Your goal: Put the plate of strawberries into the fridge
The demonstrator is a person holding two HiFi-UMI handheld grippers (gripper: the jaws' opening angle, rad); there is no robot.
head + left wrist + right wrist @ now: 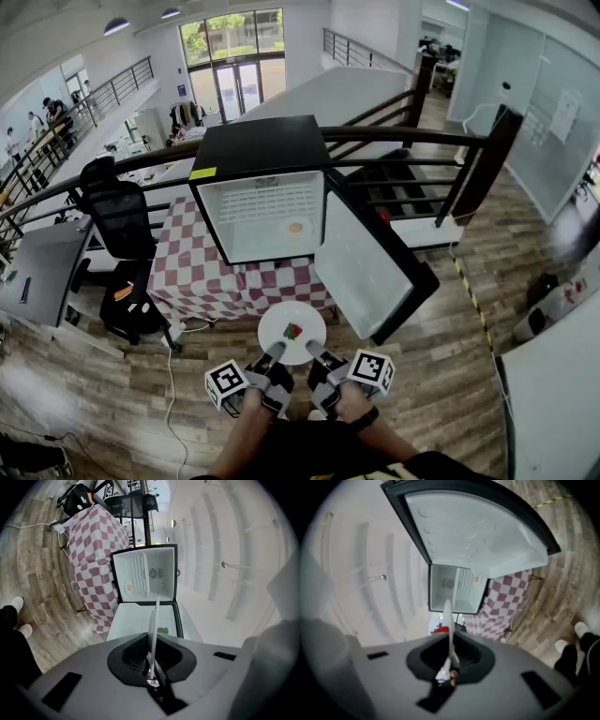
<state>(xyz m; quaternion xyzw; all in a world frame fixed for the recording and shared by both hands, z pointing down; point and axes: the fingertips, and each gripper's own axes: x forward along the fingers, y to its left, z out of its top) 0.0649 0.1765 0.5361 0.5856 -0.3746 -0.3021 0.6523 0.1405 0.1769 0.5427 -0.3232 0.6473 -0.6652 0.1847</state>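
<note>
Checkered tablecloth (197,272) beneath fridge (262,145) (door (361,262) open)

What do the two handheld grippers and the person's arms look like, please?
The left gripper and right gripper each have pale grey jaws, a black body and a white cube with black square markers. The forearms are sleeveless; a black band circles the right wrist.

No legible text (anywhere in view)
</note>
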